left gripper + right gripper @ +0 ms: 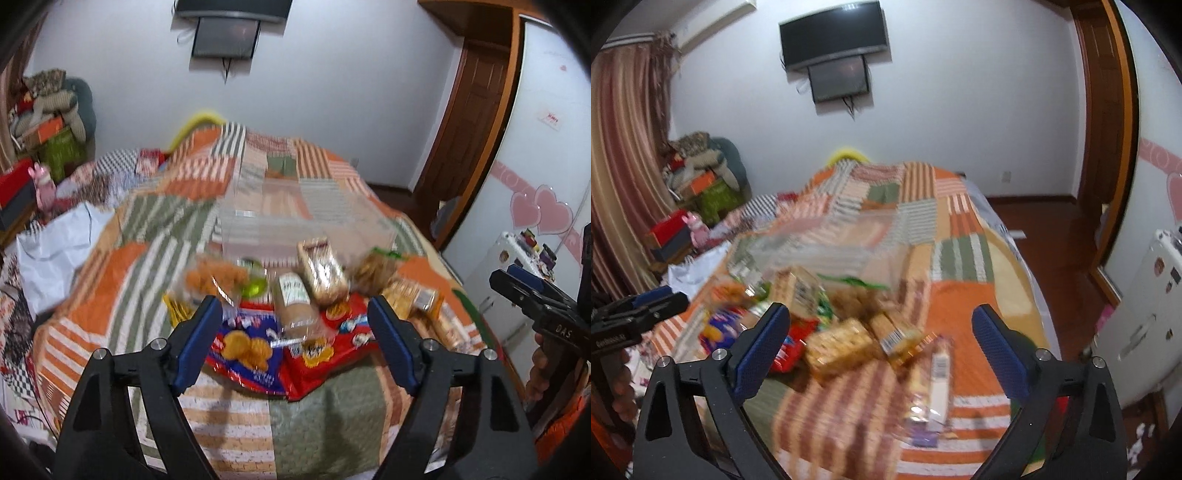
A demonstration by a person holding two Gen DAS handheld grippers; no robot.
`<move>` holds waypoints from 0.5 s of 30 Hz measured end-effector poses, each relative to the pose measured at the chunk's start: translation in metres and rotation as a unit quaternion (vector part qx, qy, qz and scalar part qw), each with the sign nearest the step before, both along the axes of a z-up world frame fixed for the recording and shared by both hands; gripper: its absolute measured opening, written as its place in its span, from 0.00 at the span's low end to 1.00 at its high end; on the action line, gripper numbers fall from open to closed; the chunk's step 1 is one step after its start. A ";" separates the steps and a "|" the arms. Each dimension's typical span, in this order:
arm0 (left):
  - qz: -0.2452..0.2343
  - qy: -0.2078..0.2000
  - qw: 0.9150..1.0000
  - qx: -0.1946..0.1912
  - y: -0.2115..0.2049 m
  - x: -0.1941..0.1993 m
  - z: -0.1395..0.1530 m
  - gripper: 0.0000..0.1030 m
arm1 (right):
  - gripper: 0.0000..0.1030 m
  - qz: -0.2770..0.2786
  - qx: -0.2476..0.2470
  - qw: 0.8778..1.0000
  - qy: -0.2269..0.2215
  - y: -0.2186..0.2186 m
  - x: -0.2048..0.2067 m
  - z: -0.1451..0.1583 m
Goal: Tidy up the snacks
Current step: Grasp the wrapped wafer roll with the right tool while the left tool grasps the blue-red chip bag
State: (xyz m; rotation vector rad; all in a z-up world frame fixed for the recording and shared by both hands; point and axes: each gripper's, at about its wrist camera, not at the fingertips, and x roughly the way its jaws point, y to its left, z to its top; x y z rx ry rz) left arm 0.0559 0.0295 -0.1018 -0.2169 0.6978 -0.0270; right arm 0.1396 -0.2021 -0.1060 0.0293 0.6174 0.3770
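Note:
A pile of snack packs lies on a patchwork bedspread. In the left wrist view I see a blue cookie pack, a red pack, a clear wafer pack and a brown roll pack. A clear plastic box stands just beyond the pile. My left gripper is open and empty above the near packs. My right gripper is open and empty above cracker packs and a long pack. The clear box shows blurred behind them.
A white bag lies at the bed's left. Boxes and clothes are piled in the far left corner. A TV hangs on the wall. A wooden door and a small white fridge stand to the right.

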 end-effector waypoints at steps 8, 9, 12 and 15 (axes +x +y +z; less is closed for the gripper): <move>0.024 0.056 0.998 -0.012 0.011 0.016 -0.032 0.78 | 0.90 -0.015 -0.004 0.997 0.070 -0.023 0.012 -0.031; 0.030 0.061 0.998 -0.011 0.014 0.017 -0.035 0.78 | 0.89 -0.017 -0.006 0.997 0.080 -0.025 0.015 -0.036; 0.042 0.074 0.996 -0.012 0.025 0.022 -0.044 0.78 | 0.87 -0.019 -0.008 0.995 0.101 -0.029 0.020 -0.047; 0.046 0.087 0.995 -0.016 0.030 0.028 -0.052 0.78 | 0.85 -0.020 -0.005 0.993 0.120 -0.032 0.025 -0.057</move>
